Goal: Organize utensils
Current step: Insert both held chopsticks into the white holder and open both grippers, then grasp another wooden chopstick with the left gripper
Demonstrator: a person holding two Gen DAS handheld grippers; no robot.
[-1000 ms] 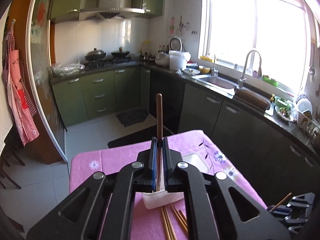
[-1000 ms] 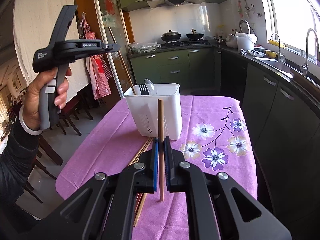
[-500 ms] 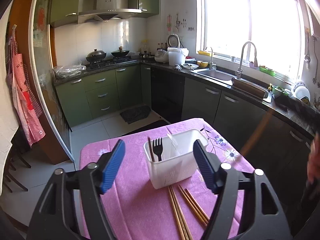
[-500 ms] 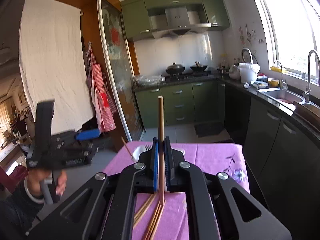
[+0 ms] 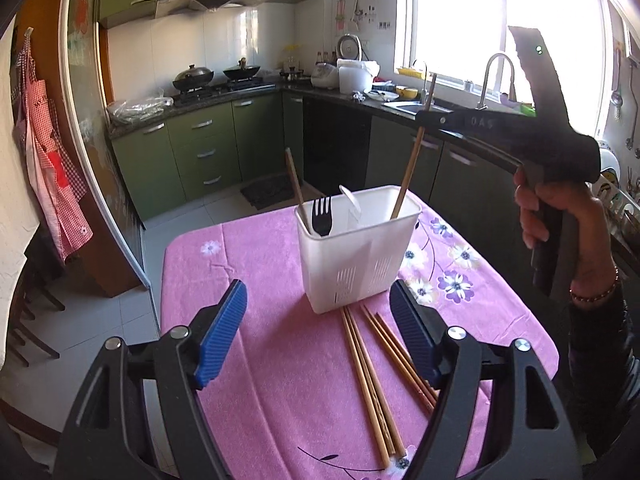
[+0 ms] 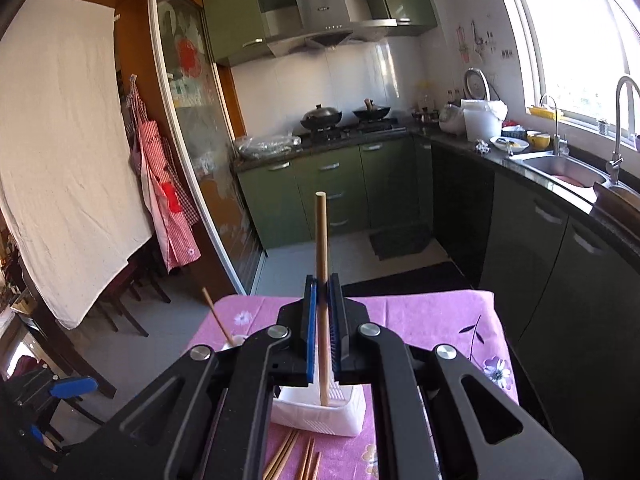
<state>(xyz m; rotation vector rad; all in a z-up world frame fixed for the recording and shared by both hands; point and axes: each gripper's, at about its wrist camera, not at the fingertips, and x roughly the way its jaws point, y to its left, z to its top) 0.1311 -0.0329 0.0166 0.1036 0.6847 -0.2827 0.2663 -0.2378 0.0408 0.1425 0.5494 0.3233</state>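
Chopstick (image 6: 322, 280) stands upright, pinched in the right claw (image 6: 323, 320), its tip just inside the white holder (image 5: 356, 248) directly below. The left claw (image 5: 320, 332), spread and empty, has loose chopsticks (image 5: 372, 376) lengthwise between its fingers on the pink surface (image 5: 256, 264); green kitchen cabinets lie beyond.
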